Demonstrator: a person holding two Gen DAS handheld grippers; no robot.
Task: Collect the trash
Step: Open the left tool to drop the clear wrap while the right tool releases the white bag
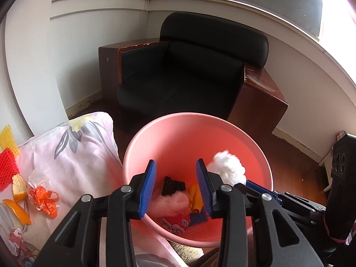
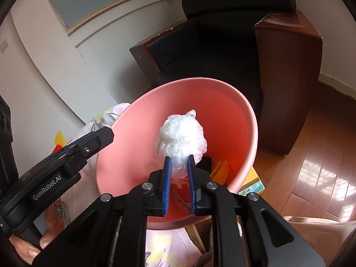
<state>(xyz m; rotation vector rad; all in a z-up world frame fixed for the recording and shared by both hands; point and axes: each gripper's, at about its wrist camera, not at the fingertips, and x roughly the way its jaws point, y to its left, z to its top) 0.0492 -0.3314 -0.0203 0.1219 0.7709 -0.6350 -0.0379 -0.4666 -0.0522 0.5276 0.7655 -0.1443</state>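
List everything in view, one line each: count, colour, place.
bin: 1, pink, on the floor beside the bed
white plastic bag: 1, crumpled, over the bin, held
trash in bin: several, pink, black, orange, red, at its bottom
foam nets: 2, red and yellow, on the bedding
orange peels: 2, on the bedding
ribbon: 1, orange, in clear wrap
bedding: floral pink
armchair: 1, black and brown
left gripper: open, over the bin
right gripper: blue fingers shut on the bag

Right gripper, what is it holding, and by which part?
The right gripper pinches the crumpled white plastic bag by its lower end, over the pink plastic bin. The left gripper holds nothing.
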